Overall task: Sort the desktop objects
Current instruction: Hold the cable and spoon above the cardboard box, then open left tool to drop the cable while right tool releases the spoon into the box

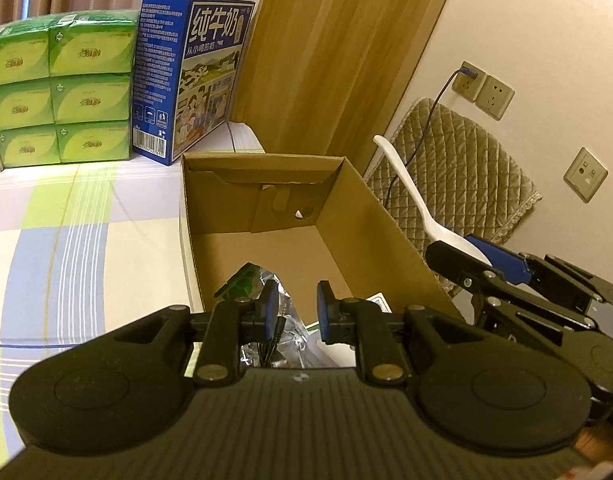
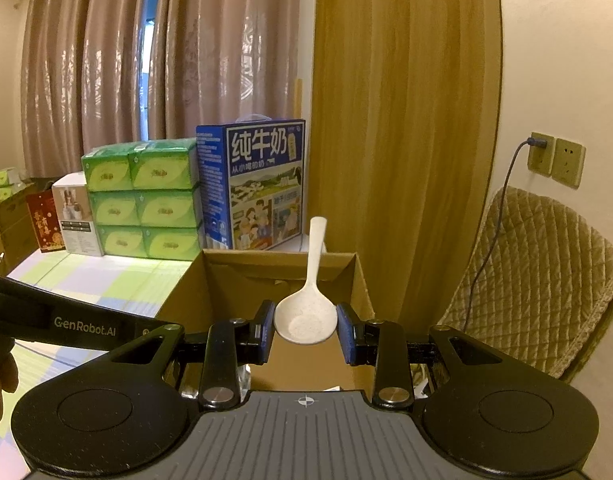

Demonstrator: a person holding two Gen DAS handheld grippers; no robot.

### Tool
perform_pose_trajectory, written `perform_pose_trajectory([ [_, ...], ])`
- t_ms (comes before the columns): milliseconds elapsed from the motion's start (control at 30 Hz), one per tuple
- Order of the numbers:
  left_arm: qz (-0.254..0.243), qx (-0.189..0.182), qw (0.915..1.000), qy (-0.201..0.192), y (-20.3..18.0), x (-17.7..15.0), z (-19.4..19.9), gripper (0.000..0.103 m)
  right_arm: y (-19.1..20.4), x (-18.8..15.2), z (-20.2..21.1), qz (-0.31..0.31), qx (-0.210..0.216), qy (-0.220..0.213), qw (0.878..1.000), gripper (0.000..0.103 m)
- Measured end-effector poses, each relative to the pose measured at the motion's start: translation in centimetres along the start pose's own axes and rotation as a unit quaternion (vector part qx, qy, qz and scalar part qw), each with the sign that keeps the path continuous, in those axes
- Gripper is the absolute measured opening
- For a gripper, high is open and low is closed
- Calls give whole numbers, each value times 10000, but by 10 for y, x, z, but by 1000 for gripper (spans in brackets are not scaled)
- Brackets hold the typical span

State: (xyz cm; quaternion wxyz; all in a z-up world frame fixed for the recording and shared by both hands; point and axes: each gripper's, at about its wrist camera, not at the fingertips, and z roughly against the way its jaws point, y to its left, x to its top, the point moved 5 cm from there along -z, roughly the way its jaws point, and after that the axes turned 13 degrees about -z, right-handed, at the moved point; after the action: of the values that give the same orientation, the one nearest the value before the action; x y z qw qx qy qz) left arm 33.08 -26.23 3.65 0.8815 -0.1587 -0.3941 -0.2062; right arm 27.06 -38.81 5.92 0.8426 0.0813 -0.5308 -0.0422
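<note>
An open cardboard box (image 1: 358, 208) stands on the checked tablecloth; it also shows in the right wrist view (image 2: 356, 276). My right gripper (image 2: 305, 330) is shut on the bowl of a white rice spoon (image 2: 306, 316), handle pointing away, held above the box. In the left wrist view the spoon (image 1: 410, 188) and right gripper (image 1: 478, 258) sit over the box's right wall. My left gripper (image 1: 296, 310) is open and empty over the box's near end, above a green packet (image 1: 240, 284), crinkled foil (image 1: 286, 320) and a black cable (image 1: 274, 340).
Green tissue packs (image 1: 62, 92) and a blue milk carton (image 1: 190, 76) stand at the back of the table. A quilted chair back (image 1: 466, 176), wall sockets (image 1: 482, 90) and a wooden panel (image 1: 338, 52) are to the right. Curtains hang behind.
</note>
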Motion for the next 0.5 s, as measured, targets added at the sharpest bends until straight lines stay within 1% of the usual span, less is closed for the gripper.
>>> perform_pose_trajectory([
  [500,13,14,10000,5,5,-3,2,16,8,2,-6,8,8,23,10000,30],
])
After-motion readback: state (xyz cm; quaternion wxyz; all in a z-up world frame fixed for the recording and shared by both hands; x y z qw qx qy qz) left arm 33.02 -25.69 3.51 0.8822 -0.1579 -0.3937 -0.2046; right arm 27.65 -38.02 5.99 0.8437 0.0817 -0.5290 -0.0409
